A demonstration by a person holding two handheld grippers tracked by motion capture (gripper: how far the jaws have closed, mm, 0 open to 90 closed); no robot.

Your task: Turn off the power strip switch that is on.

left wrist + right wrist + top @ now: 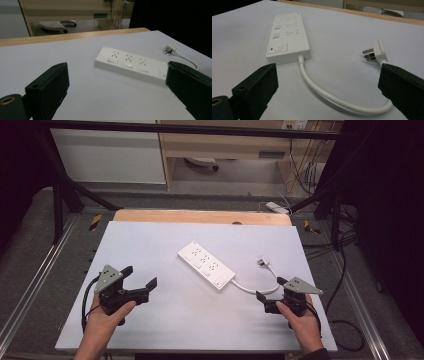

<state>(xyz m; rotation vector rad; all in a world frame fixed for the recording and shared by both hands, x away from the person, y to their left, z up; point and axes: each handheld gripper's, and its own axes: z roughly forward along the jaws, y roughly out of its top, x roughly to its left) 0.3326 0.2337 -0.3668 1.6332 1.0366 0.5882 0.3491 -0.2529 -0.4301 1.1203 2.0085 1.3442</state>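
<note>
A white power strip lies diagonally at the centre of the high view on a pale table, its cord curling right to the plug. The left gripper, lower left, and the right gripper, lower right beside the cord, both hover with jaws spread, grasping nothing

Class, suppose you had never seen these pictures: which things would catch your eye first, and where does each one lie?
First comes the white power strip, lying at a slant in the middle of the pale table. Its white cable loops toward the right gripper and ends in a plug lying unplugged on the table. The left gripper rests open at the near left, and the right gripper is open too, with the cable's bend between its jaws.
</note>
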